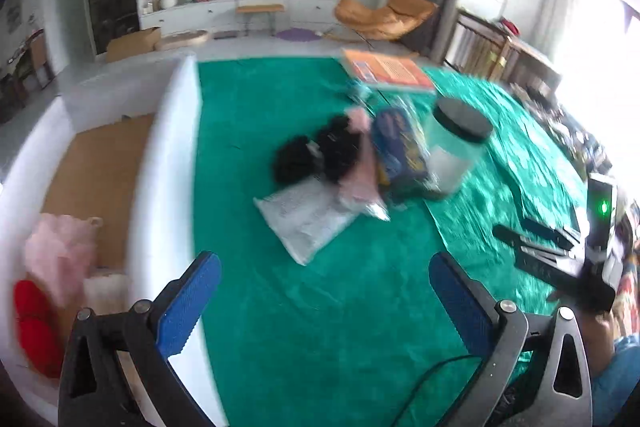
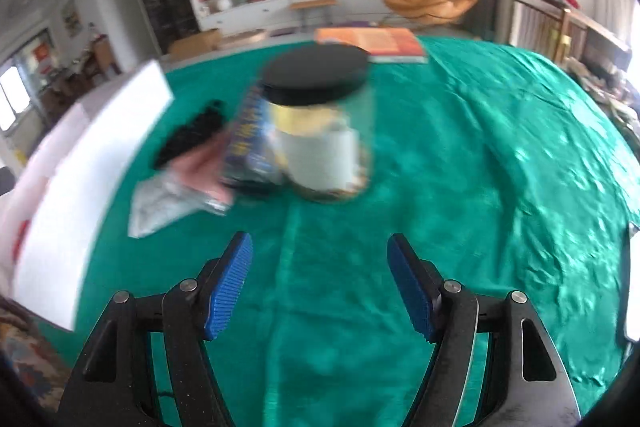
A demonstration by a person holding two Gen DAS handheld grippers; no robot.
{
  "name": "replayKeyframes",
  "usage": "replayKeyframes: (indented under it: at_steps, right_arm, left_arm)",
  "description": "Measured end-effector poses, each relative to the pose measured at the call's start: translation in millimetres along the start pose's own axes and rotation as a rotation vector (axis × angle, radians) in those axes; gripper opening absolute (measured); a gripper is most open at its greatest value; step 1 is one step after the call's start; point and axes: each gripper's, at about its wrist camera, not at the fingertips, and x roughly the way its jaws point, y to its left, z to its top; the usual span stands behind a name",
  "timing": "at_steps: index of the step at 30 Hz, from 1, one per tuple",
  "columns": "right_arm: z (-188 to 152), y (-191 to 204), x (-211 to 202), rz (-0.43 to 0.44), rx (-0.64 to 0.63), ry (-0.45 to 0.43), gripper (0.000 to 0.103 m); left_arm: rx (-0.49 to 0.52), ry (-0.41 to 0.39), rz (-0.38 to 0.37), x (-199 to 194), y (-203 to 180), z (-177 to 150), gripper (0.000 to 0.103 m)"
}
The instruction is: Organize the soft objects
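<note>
Green cloth [image 1: 320,307] covers the bench, and the soft things I am sorting lie in a heap at its middle: a black fuzzy piece [image 1: 316,155], a pink cloth [image 1: 360,171] and a grey padded pouch [image 1: 308,219], all touching one another. My left gripper [image 1: 324,303] stands wide apart with nothing between its blue pads; my right gripper [image 2: 320,283] is also spread, a little narrower, and empty.

What worries me is the clutter pressed against the heap. A clear jar with a black lid [image 2: 320,131] stands just beside a blue packet [image 2: 250,143], which leans on the pink cloth. If I reach in from the right I could knock the jar over or drag the packet along with the cloth. Both views are smeared, so judging the fingertips' reach is unreliable.

On the left a white foam-walled box [image 1: 168,163] already holds a pale pink fluffy item [image 1: 60,251] and something red [image 1: 34,327]. The jar seems to hold a white roll; I cannot tell more.
</note>
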Motion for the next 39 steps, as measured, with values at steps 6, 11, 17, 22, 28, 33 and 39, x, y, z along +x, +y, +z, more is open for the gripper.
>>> replayKeyframes:
  at_steps: [6,11,17,22,28,33,39]
  right_arm:
    - [-12.5,-72.7,15.6,-0.160,0.142,0.022,0.073]
    - [-5.9,-84.6,23.3,-0.232,0.163,0.011,0.073]
    - [-14.2,-88.9,29.5,-0.235,0.181,0.046,0.077]
    - [-19.4,-82.6,29.1,-0.244,0.160,0.054,0.079]
    - [-19.2,-83.9,29.2,-0.240,0.163,0.053,0.080]
    - [-19.1,-83.7,29.2,-0.240,0.163,0.053,0.080]
    - [-19.1,-83.7,29.1,-0.240,0.163,0.053,0.080]
  left_arm:
    - [0.186,0.092,0.087,104.9,-78.6,-21.5,0.103]
    - [0.108,0.119,0.059,155.0,-82.8,10.3,0.103]
    - [0.067,0.054,0.096,171.5,-88.9,25.1,0.103]
    - [0.069,0.054,0.089,170.8,-86.2,24.9,0.103]
    - [0.069,0.053,0.088,170.5,-86.3,24.6,0.103]
    - [0.069,0.053,0.088,169.4,-85.8,23.8,0.103]
    - [0.069,0.053,0.088,169.4,-85.8,23.8,0.103]
